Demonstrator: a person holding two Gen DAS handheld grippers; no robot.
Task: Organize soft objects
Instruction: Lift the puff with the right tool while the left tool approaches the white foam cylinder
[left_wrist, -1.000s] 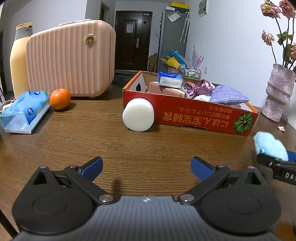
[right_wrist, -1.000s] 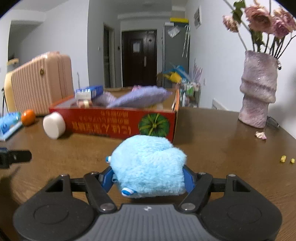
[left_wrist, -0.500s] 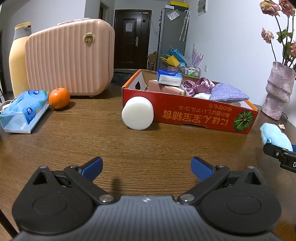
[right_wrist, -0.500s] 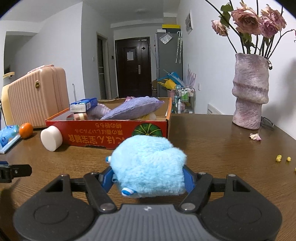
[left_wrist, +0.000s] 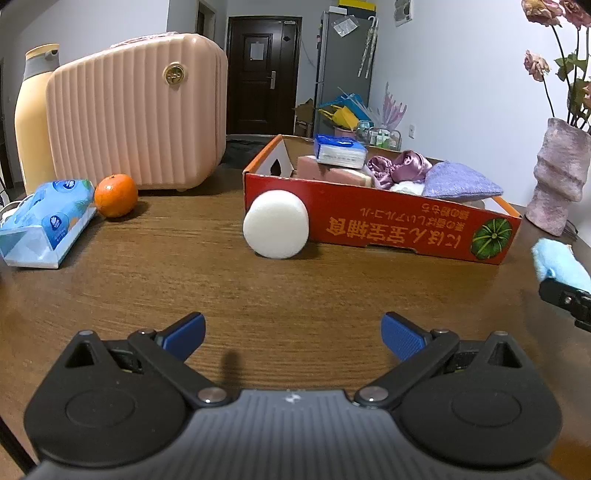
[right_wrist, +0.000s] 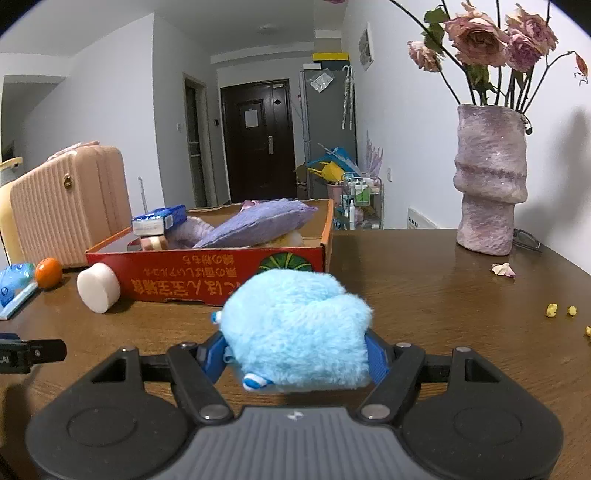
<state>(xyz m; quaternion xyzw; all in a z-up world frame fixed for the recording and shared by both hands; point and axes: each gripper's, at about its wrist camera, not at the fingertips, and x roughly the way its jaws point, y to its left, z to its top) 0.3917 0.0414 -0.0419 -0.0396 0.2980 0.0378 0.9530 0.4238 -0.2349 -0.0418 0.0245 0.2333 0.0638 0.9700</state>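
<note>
My right gripper (right_wrist: 295, 354) is shut on a fluffy light-blue plush (right_wrist: 295, 328), held just above the wooden table in front of the red cardboard box (right_wrist: 207, 280). The same plush (left_wrist: 557, 264) shows at the right edge of the left wrist view. The box (left_wrist: 384, 225) holds a purple cushion (left_wrist: 458, 182), a satin purple cloth (left_wrist: 399, 168), a pink block and a blue tissue pack (left_wrist: 340, 149). A white foam cylinder (left_wrist: 276, 224) leans against the box's front wall. My left gripper (left_wrist: 291, 332) stands open over bare table, well short of the cylinder.
A pink ribbed suitcase (left_wrist: 136, 114), a tall yellow bottle (left_wrist: 31, 118), an orange (left_wrist: 115, 195) and a blue tissue box (left_wrist: 44, 221) sit at the left. A purple vase (right_wrist: 487, 181) with dried roses stands at the right, with petals and crumbs (right_wrist: 550, 309) near it.
The right gripper with the plush has shifted a little and rolled slightly; the box and vase now sit higher in its view. The left gripper has stayed put and open.
</note>
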